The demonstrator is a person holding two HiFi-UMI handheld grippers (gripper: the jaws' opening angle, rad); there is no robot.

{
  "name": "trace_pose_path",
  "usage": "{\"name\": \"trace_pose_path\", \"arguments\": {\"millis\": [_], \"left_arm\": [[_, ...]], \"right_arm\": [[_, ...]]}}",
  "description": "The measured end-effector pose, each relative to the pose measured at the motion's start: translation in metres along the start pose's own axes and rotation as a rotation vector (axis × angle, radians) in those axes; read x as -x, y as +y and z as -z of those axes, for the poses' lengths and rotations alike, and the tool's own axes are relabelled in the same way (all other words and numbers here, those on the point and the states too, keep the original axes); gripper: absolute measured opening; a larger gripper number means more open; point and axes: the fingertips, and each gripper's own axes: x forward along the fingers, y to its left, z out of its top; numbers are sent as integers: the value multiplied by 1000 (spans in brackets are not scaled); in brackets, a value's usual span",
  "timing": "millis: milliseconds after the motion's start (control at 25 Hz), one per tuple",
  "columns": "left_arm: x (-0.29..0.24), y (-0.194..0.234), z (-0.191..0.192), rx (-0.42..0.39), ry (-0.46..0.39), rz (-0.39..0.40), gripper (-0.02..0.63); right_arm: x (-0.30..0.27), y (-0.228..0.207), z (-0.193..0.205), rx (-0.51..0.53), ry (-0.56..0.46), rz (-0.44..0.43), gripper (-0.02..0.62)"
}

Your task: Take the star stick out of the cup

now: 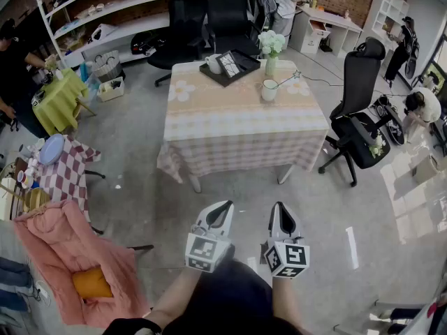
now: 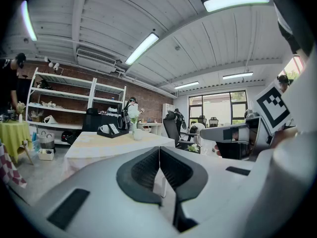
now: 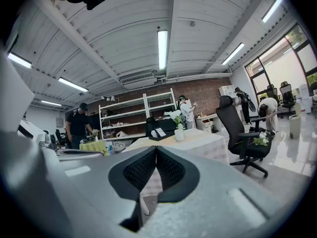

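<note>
Facing the far checked-cloth table.
The grey-white left gripper and right gripper are closed, empty; a thin star stick leans in the white cup.

Grey concrete floor; at centre, a square table under a beige checked cloth; a black office chair to its right, two further black chairs behind it; white open shelving against a red brick wall; a small table with a yellow-green cloth at left; white planked ceiling with tube lights; tall windows at the far end.
</note>
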Motion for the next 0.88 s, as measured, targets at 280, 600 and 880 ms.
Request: {"name": "trace_pose_path", "arguments": {"millis": [280, 600, 880], "left_arm": [[3, -6, 3, 4, 1, 0, 11], [0, -12, 2, -1, -13, 7, 11], [-19, -11, 1, -7, -14, 25, 11]], "right_arm": [[10, -7, 3, -43, -8, 12, 2], [20, -18, -3, -45, -28, 47, 2], [10, -28, -7, -49, -35, 60, 2]]}}
